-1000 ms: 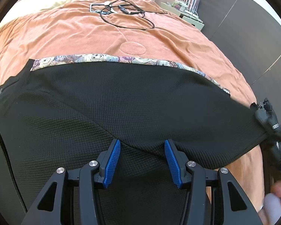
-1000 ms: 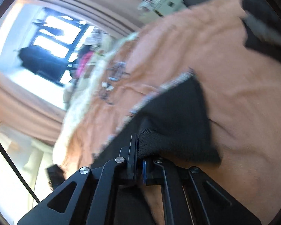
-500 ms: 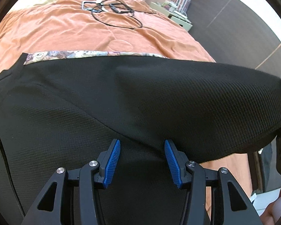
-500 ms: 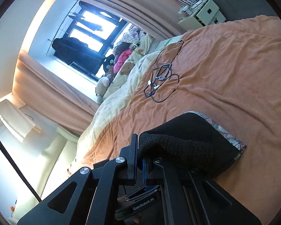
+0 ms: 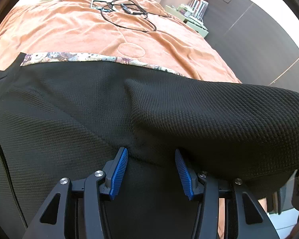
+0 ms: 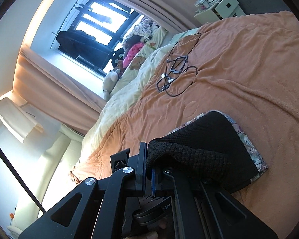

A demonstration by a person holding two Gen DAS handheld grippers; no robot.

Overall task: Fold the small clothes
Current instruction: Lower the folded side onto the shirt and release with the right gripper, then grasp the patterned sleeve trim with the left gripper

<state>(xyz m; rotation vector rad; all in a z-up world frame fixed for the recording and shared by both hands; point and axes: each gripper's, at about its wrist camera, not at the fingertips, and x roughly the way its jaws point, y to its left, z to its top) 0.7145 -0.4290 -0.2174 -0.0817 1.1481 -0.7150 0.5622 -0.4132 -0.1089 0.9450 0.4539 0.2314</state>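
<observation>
One black garment [image 6: 205, 149] pinched by right tool [image 6: 148, 171].

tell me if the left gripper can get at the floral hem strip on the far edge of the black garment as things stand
Probably yes: the left gripper is open over the black garment, and nothing stands between it and the floral hem strip.

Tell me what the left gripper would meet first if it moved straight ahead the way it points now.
Most likely the black garment: the left gripper points down at it with its jaws apart, and the raised fold of black fabric lies just beyond the fingertips. The orange blanket comes only farther on. Depth is hard to judge here.
</observation>
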